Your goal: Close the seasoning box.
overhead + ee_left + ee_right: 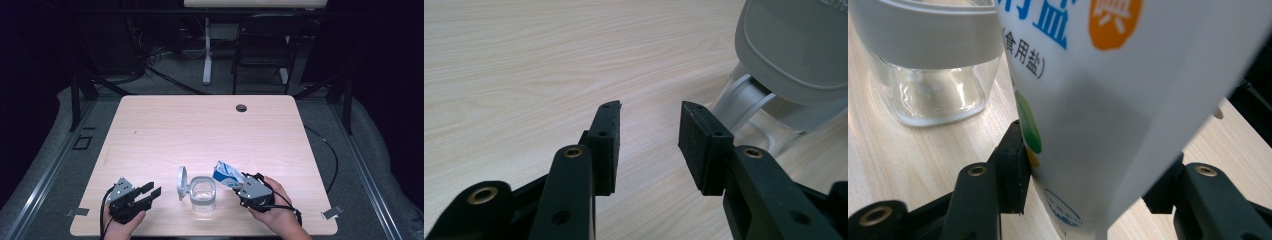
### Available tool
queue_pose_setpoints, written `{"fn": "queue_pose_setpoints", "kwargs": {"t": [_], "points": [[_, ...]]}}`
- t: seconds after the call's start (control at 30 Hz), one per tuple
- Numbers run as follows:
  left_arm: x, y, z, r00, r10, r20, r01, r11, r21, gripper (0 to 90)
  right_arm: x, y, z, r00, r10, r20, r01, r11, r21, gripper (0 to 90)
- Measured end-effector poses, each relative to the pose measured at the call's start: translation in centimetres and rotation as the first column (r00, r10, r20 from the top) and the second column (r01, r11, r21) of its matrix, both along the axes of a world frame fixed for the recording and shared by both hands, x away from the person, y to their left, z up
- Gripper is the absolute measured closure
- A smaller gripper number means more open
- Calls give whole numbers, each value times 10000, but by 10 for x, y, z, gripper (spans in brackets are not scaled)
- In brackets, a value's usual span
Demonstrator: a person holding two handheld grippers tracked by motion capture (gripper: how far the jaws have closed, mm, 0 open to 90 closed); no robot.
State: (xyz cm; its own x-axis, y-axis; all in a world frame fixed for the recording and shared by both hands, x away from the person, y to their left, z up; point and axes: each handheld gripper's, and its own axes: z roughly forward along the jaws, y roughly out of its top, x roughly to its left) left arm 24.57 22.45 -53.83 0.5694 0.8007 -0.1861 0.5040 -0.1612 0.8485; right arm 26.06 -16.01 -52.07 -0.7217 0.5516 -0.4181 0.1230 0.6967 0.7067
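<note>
Right gripper view shows the right gripper clamped on a white salt bag, a soft, light pouch likely to slump and slip, best pinched low across its flat faces. High view puts the bag at 3 o'clock of the open glass jar, just beside it. Left gripper stands open at 9 o'clock, holding nothing.

The bag is white with blue letters, an orange spot and green. The jar is clear with a grey lid. The table is light wood.
</note>
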Motion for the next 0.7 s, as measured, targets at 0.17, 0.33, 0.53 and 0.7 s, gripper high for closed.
{"fn": "queue_pose_setpoints", "kwargs": {"t": [0.17,0.33,0.53,0.7], "points": [[0,0,0,10000,-4,12,4,10000,-18,608,-1,0,3,9999,111,-104,-115,9992,-381,475],[0,0,1,10000,-54,-43,54,10000,39,608,-1,1,5,9996,259,-140,-268,9973,-690,475],[0,1,1,10000,17,13,-17,10000,-29,608,0,1,7,9995,257,-188,-272,9960,-852,475],[0,1,1,10000,16,15,-16,10000,-52,608,0,1,11,9990,328,-309,-362,9925,-1164,475]]}}
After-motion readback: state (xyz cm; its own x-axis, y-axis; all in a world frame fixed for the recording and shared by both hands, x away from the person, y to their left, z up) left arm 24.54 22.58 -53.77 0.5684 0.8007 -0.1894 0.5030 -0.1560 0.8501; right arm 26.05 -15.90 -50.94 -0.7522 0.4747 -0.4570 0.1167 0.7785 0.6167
